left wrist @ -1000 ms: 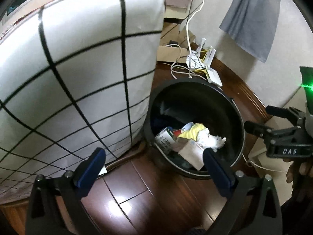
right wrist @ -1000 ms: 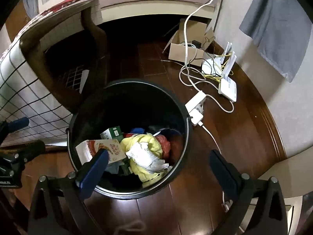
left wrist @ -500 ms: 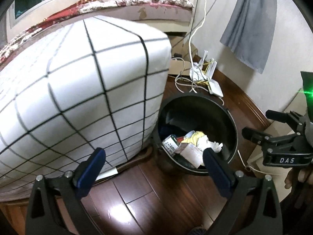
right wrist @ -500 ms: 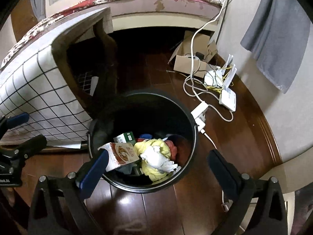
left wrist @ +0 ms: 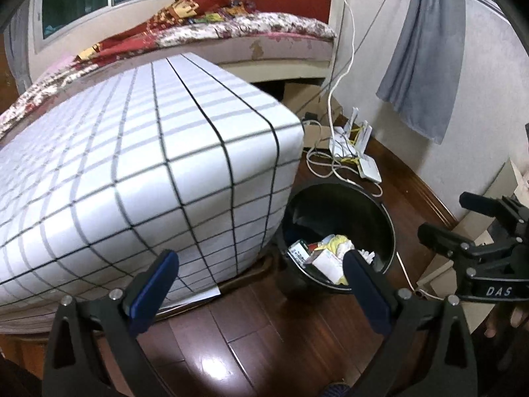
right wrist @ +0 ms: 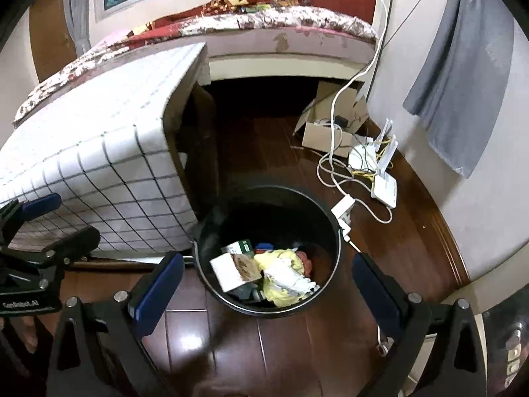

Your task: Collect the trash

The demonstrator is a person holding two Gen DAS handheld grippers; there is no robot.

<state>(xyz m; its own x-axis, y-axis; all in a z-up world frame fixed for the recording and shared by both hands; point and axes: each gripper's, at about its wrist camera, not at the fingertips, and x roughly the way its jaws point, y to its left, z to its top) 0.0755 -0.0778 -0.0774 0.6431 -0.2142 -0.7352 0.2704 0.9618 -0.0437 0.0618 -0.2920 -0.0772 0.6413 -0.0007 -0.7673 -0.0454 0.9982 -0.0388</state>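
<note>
Seemingly light and soft, the crumpled white paper [right wrist: 289,279] atop the round black plastic bin [right wrist: 334,218] pinches anywhere; both grippers gape wide, empty.

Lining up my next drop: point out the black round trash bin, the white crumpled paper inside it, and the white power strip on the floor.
black round trash bin [right wrist: 334,231]: right wrist view, right rim.
white crumpled paper [right wrist: 287,278]: right wrist view, its middle.
white power strip [right wrist: 343,205]: right wrist view, top face.
</note>
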